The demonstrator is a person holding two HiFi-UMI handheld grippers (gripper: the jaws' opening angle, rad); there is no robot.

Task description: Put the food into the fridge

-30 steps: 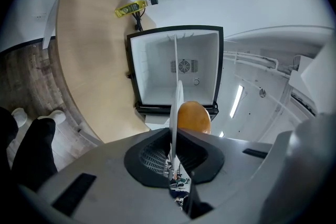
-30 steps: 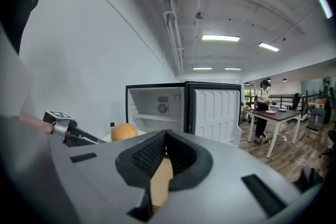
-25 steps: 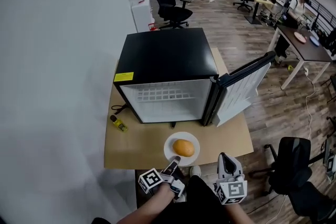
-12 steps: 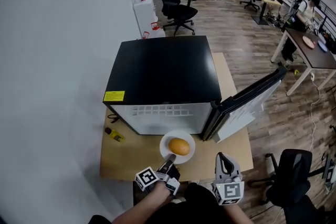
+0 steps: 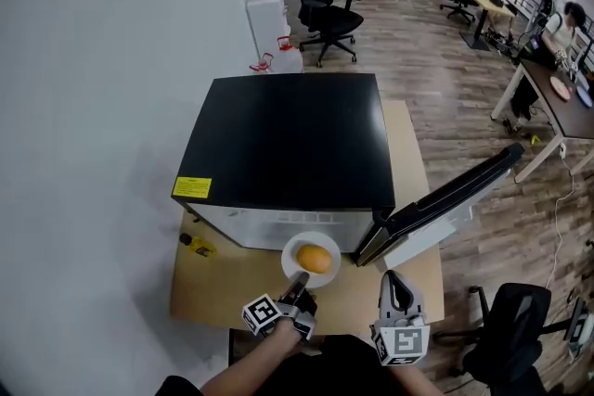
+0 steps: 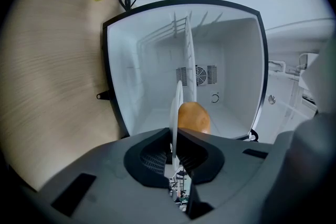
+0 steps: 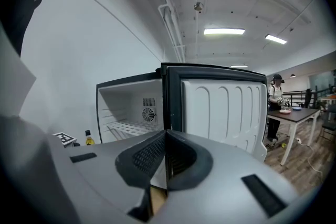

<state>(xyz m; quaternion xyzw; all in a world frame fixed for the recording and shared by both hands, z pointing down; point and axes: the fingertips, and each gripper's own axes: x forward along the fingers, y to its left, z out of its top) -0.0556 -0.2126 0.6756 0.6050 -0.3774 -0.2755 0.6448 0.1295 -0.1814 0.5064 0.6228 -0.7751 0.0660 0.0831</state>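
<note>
A round orange-brown piece of food (image 5: 316, 259) lies on a white plate (image 5: 295, 248) just in front of the open black fridge (image 5: 288, 139). My left gripper (image 5: 299, 279) is shut on the plate's near rim. In the left gripper view the plate (image 6: 175, 107) is edge-on between the closed jaws, the food (image 6: 193, 117) sits beside it, and the white fridge interior (image 6: 231, 60) with its wire shelf lies straight ahead. My right gripper (image 5: 396, 287) hovers to the right, shut and empty, facing the fridge door (image 7: 223, 107).
The fridge stands on a wooden table (image 5: 209, 292) against a white wall, its door (image 5: 455, 198) swung open to the right. A small yellow bottle (image 5: 198, 246) and a cable lie left of the fridge. Office chairs, desks and people are farther off.
Both grippers have moved forward toward the fridge, the left one carrying the plate with the food up to the fridge opening. The fridge now looks closer.
</note>
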